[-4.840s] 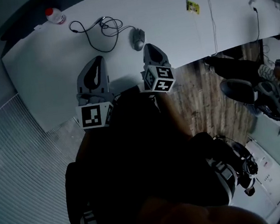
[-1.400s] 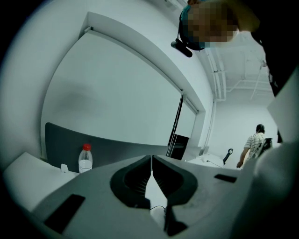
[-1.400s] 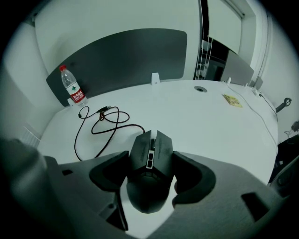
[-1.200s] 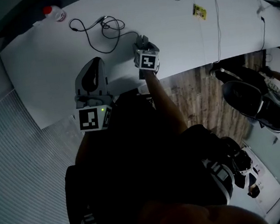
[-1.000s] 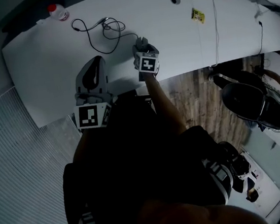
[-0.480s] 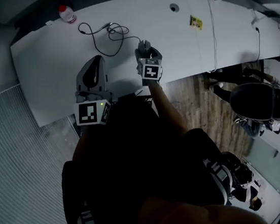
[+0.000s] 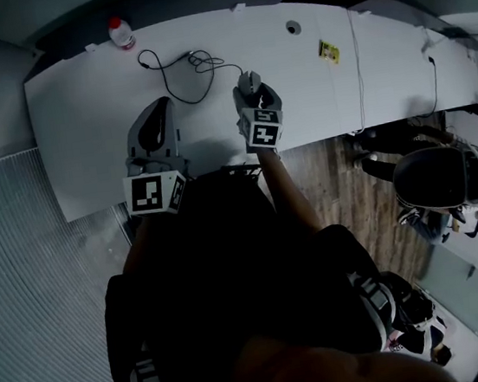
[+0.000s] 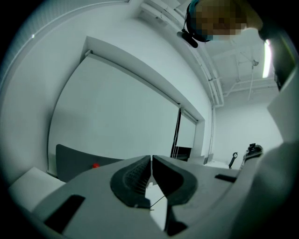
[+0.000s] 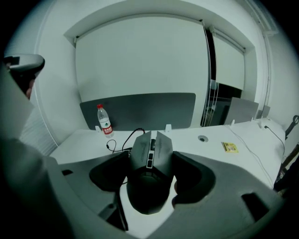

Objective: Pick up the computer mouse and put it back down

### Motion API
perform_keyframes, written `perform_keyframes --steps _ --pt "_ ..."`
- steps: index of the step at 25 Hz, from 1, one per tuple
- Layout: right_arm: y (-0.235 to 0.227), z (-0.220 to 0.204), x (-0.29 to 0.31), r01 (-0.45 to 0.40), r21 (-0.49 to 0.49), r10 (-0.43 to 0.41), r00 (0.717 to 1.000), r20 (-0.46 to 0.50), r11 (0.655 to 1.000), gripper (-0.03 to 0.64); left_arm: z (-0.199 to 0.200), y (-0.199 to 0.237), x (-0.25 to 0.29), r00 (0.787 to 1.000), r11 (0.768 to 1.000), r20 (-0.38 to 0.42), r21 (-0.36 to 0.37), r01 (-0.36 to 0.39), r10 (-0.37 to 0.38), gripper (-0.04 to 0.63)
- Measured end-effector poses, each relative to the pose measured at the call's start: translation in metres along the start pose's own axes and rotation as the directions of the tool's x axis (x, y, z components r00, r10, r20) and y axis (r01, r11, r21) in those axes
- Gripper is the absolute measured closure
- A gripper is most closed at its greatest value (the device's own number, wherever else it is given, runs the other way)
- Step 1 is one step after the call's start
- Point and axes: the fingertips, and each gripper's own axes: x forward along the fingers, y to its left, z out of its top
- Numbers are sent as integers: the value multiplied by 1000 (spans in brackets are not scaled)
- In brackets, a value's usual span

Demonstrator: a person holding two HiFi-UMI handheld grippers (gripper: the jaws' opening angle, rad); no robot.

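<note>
A dark wired computer mouse (image 9: pixel 149 173) sits between the jaws of my right gripper (image 9: pixel 150 156), which is shut on its sides. It seems to be held a little above the white desk (image 9: pixel 84 140). In the head view the mouse (image 7: pixel 248 80) pokes out ahead of the right gripper (image 7: pixel 250 92) near the desk's front edge. Its black cable (image 7: pixel 178 73) trails in loops toward the back left. My left gripper (image 7: pixel 158 109) hovers over the desk to the left; its jaws (image 8: pixel 151 173) stand together with nothing between them.
A water bottle (image 7: pixel 120 33) with a red cap stands at the back left corner of the desk (image 7: pixel 71 112). A round cable hole (image 7: pixel 291 27) and a yellow card (image 7: pixel 328 50) lie to the right. Wooden floor and a person show beyond the desk's front edge.
Earlier the mouse lay on the desk ahead of my open right gripper. That gripper has since moved onto it and shut on it. The left gripper has stayed put.
</note>
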Motion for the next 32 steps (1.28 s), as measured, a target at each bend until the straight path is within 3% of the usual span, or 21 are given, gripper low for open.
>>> perform_keyframes --steps 7,14,32 --pt "15 38 -31 -26 -62 32 994 102 998 331 7 7 -9 1000 1000 13 1 -19 19 584" --pt "17 68 -62 -56 -32 61 981 185 998 331 8 3 -15 1000 1000 10 -4 -22 22 584" --pt "35 133 -141 -120 -48 129 915 381 992 331 12 0 -9 1000 1000 15 4 -19 19 584"
